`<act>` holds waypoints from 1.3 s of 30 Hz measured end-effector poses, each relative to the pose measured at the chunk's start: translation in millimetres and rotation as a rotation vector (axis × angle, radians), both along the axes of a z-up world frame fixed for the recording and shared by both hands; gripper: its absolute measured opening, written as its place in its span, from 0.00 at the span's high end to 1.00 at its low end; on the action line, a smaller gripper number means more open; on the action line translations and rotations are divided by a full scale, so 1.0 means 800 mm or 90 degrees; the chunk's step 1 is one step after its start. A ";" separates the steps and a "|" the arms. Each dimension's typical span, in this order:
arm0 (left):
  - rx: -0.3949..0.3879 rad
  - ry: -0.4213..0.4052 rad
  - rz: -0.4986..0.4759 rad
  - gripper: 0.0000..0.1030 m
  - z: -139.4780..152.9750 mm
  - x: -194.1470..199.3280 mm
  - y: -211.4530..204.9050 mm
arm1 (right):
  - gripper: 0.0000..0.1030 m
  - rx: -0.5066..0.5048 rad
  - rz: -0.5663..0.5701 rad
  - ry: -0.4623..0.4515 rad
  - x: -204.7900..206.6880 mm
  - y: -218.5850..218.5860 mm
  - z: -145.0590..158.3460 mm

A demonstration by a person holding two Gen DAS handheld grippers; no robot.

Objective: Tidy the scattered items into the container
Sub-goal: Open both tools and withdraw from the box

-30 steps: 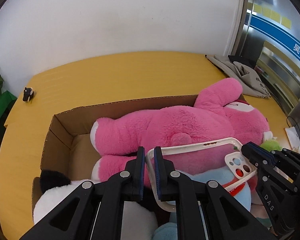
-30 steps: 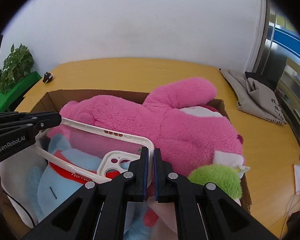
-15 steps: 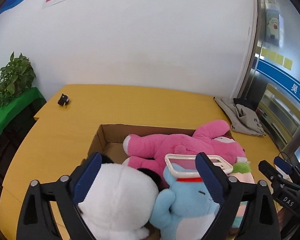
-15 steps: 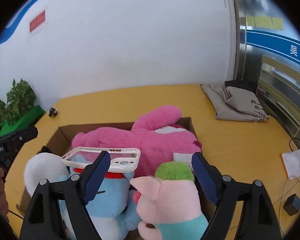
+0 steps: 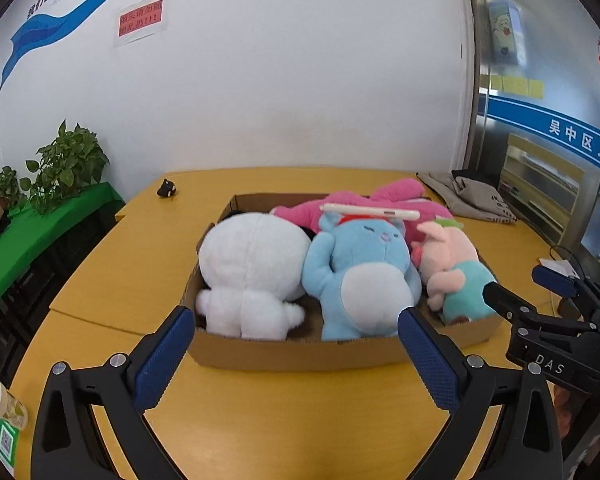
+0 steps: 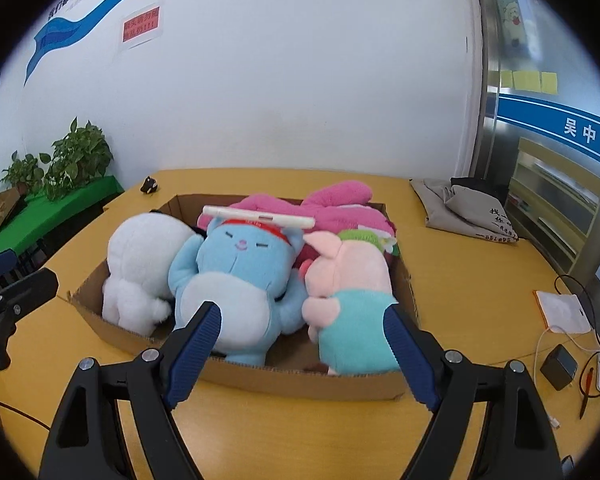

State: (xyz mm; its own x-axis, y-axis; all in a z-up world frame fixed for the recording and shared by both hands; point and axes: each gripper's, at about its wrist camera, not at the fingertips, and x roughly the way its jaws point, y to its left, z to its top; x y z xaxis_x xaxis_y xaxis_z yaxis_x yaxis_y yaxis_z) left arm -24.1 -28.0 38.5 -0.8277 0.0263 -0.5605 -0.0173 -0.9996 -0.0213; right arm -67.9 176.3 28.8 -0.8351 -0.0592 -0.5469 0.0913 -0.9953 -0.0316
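A cardboard box [image 5: 292,354] [image 6: 300,380] on the yellow table holds a white plush [image 5: 252,268], a blue plush [image 5: 360,268], a pink pig plush [image 5: 452,264] and a big pink plush [image 5: 380,200]. A white phone case [image 5: 370,212] [image 6: 258,216] lies flat on the blue plush's head. My left gripper [image 5: 293,316] stands wide open in front of the box's near wall, with nothing held. My right gripper [image 6: 302,312] is open too, before the near wall, and shows at the right of the left wrist view [image 5: 540,292].
A small black figure [image 5: 167,189] sits at the table's far left corner, and a grey cloth bag [image 5: 472,200] at the far right. A paper cup [image 5: 4,400] stands near left. A charger with cables [image 6: 558,360] and a white packet [image 6: 564,312] lie right. Potted plants [image 5: 64,164] stand left.
Both grippers were shut on the phone case over the box; they have let go, opened wide and drawn back and up. The case now rests on the plush toys.
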 end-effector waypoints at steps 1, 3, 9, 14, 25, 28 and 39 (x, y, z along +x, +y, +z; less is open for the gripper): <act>0.003 -0.005 0.001 0.00 -0.005 0.006 0.002 | 0.19 0.006 -0.002 -0.001 0.006 -0.001 -0.005; 0.016 -0.007 0.002 0.00 -0.009 0.016 0.005 | 0.19 0.012 -0.011 -0.002 0.014 0.001 -0.010; -0.003 0.008 -0.013 0.00 -0.009 0.038 0.026 | 0.19 -0.005 -0.042 -0.005 0.036 0.018 -0.016; 0.000 0.002 -0.039 0.00 -0.013 0.039 0.040 | 0.19 -0.005 -0.064 -0.019 0.046 0.030 -0.025; 0.011 -0.006 -0.041 0.00 -0.019 0.046 0.044 | 0.19 0.006 -0.069 -0.028 0.057 0.032 -0.029; 0.015 0.002 -0.031 0.00 -0.017 0.052 0.039 | 0.19 0.006 -0.063 -0.031 0.059 0.028 -0.031; 0.019 -0.010 -0.023 0.00 -0.023 0.058 0.030 | 0.19 0.002 -0.058 -0.036 0.071 0.020 -0.036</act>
State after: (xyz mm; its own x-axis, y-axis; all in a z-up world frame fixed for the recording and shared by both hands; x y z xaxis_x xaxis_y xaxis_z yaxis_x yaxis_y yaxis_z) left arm 21.9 -4.0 20.1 -0.8168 0.0736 -0.5722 -0.0534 -0.9972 -0.0519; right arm -11.1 192.1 0.3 -0.8044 0.0176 -0.5938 0.0023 -0.9995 -0.0326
